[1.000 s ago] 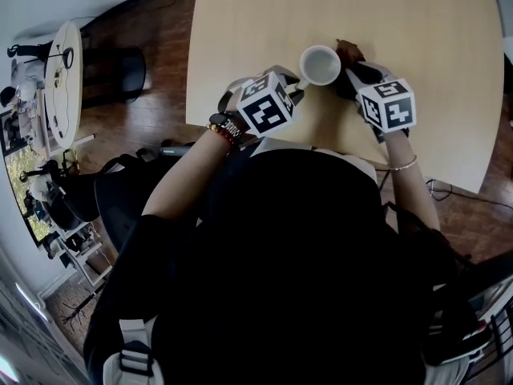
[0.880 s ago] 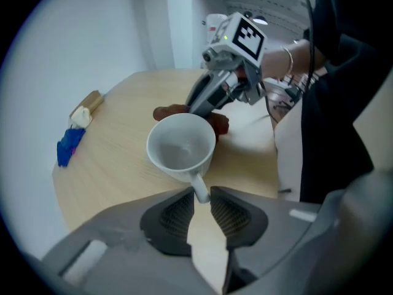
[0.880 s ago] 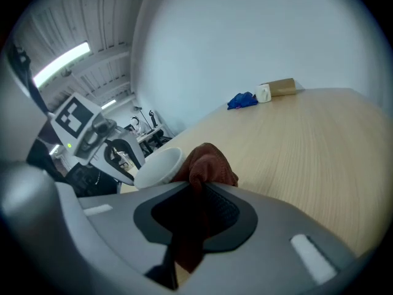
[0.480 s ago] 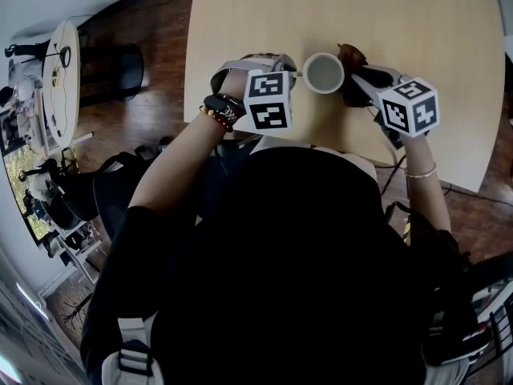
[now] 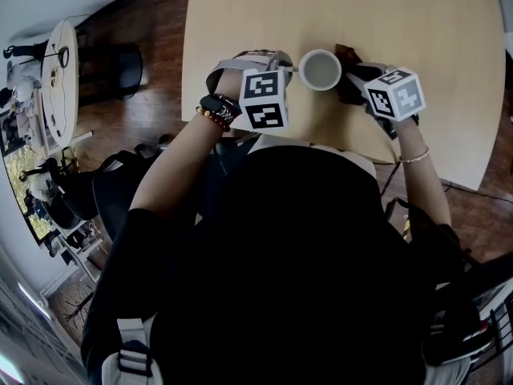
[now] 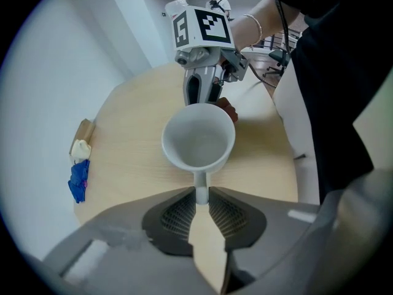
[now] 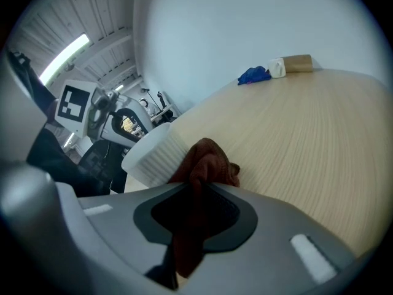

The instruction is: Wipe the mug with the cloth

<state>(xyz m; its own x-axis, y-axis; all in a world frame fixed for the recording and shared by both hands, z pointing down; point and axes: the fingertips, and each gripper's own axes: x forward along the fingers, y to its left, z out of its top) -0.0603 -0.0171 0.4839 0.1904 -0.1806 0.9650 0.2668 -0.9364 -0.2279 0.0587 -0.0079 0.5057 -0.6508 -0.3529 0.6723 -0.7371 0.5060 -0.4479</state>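
Mug (image 5: 320,69) upright on table (image 5: 417,22), empty inside. Left gripper (image 6: 201,196) pinched shut on its handle (image 6: 201,182). Right gripper (image 7: 195,192) clamps brown cloth (image 7: 209,161) against mug's right side.

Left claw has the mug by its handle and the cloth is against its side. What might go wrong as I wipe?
1. The left claw pinches the mug only by its thin handle. A sideways push from the cloth may twist the mug or slip it free.
2. Only a small bunch of cloth sticks out past the right claw, so its hard tips may scrape the mug's ribbed wall.
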